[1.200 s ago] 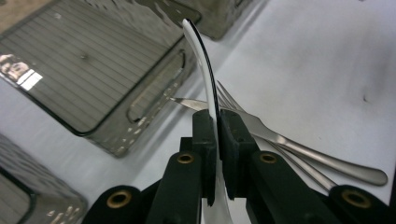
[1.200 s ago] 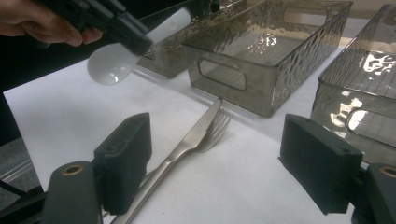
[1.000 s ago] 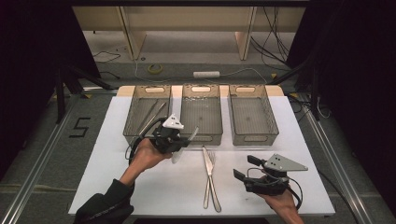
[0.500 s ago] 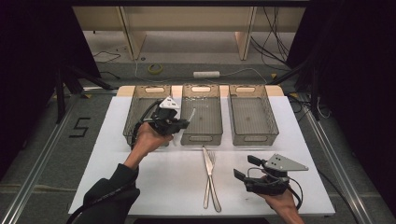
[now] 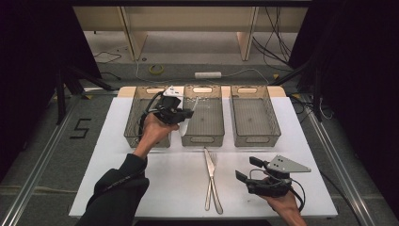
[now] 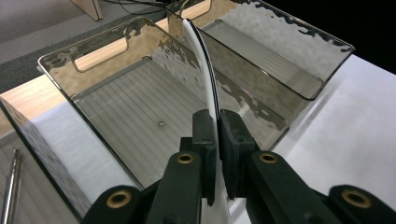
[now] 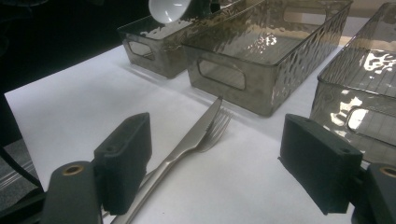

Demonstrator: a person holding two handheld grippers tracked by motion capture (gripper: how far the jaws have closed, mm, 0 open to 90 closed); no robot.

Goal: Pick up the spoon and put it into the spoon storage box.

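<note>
Gripping a white spoon (image 6: 207, 74) by its handle, the left gripper (image 5: 181, 114) has its fingers (image 6: 204, 135) closed onto the thin white strip, which curves upward and away between them in the left gripper view. In the high view the spoon (image 5: 185, 126) hangs from the gripper above the gap between the left bin (image 5: 136, 117) and the middle bin (image 5: 203, 120), with its bowl pointing down toward the near end of those bins; the right gripper view shows the white bowl (image 7: 169, 9) held in the air above the bin rims. Three clear, smoky plastic bins stand side by side at the far half of the white bench (image 5: 310, 141), the right bin (image 5: 254, 115) just beside the middle one. A metal rod lies in the left bin at the lower left edge of the left gripper view. On the bench in front of the middle bin lie a knife (image 5: 209, 169) and a fork (image 5: 215, 176), touching and crossing each other, with their tips toward the bins. The right gripper (image 5: 248, 170) rests low at the near right of the bench, just beside the cutlery handles, with its fingers (image 7: 123, 158) wide apart and holding nothing.
</note>
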